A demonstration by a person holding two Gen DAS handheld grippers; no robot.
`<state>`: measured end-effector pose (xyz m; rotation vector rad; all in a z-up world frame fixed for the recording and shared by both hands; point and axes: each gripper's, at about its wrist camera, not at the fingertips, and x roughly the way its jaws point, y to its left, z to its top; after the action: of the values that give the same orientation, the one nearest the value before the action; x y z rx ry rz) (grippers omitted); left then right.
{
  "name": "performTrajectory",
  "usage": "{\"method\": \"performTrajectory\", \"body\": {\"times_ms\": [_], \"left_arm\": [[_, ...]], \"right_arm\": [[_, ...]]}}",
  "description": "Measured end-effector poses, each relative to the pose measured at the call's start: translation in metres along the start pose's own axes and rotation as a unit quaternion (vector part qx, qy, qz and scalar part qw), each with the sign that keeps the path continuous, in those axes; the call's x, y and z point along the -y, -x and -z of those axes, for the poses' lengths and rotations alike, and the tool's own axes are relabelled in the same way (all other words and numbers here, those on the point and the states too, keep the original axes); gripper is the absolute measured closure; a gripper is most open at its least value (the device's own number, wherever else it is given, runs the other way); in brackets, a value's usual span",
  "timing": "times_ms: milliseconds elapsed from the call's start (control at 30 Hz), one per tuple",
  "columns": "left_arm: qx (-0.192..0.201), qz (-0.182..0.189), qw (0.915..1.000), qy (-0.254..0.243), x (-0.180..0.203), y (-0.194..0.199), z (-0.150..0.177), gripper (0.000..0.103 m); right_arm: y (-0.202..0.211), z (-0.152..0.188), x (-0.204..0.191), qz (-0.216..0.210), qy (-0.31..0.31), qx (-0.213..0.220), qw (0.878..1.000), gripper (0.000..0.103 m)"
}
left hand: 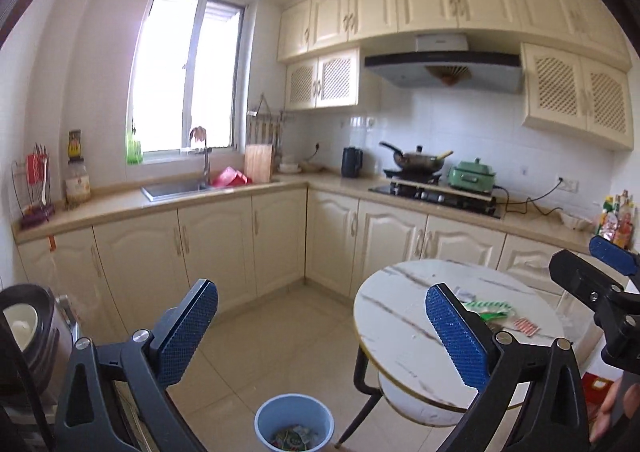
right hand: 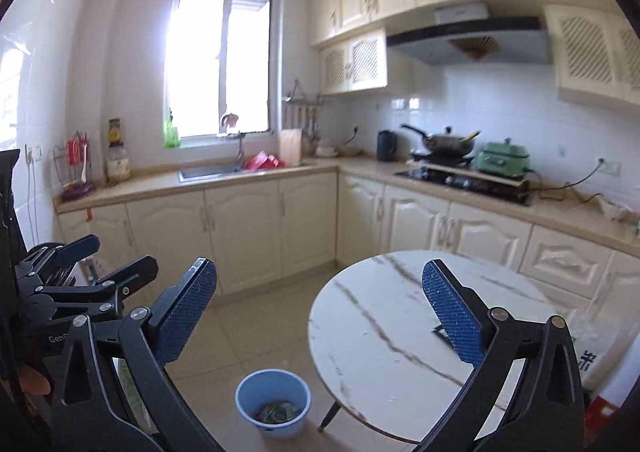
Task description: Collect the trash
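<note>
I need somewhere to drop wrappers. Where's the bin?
The blue bin stands on the floor, low centre in both views, just left of the round table.

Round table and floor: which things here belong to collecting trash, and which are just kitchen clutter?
Job:
green wrapper
red wrapper
blue bin, holding scraps
round table

Clutter:
wok
kettle
green cooker
cutting board

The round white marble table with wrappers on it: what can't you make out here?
- Round white marble table: the left gripper's blue finger hides part of the green wrapper in the left wrist view.
- Small red-striped wrapper: too small to read.
- Light blue plastic bin: contents too small; the picture's bottom edge crops it.
</note>
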<state>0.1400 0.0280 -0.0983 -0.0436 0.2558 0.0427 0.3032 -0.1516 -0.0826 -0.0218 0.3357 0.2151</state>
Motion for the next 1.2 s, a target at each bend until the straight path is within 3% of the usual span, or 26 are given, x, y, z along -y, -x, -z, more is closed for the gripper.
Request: {"method": "performTrajectory", "body": {"times_ms": [167,433,667,900,1067,1200], "left_arm": [[0.044,0.006,0.9989,-0.016,0.043,0.052,0.041,0.001],[0.086,0.015,0.9957,-0.031,0.071,0.046,0.085,0.001],[0.082,0.027,0.9957,-0.035,0.068,0.042,0.097,0.001],[0.067,0.030,0.9965,-0.041,0.061,0.031,0.086,0.001],[0.047,0.040,0.9974,-0.038,0.062,0.005,0.077,0.001],[0.008,0.063,0.9974,-0.036,0.071,-0.037,0.070,0.001]], "right_arm": [[0.050,-0.005,0.029,0.028,-0.009,0.026,0.999,0.000],[0.097,-0.010,0.059,0.074,-0.020,0.064,0.995,0.000],[0.103,-0.011,0.073,0.089,-0.027,0.063,0.994,0.000],[0.098,-0.005,0.086,0.097,-0.035,0.055,0.993,0.000],[0.087,0.002,0.104,0.109,-0.048,0.036,0.992,0.000],[0.070,0.016,0.128,0.126,-0.061,0.008,0.990,0.000]]}}
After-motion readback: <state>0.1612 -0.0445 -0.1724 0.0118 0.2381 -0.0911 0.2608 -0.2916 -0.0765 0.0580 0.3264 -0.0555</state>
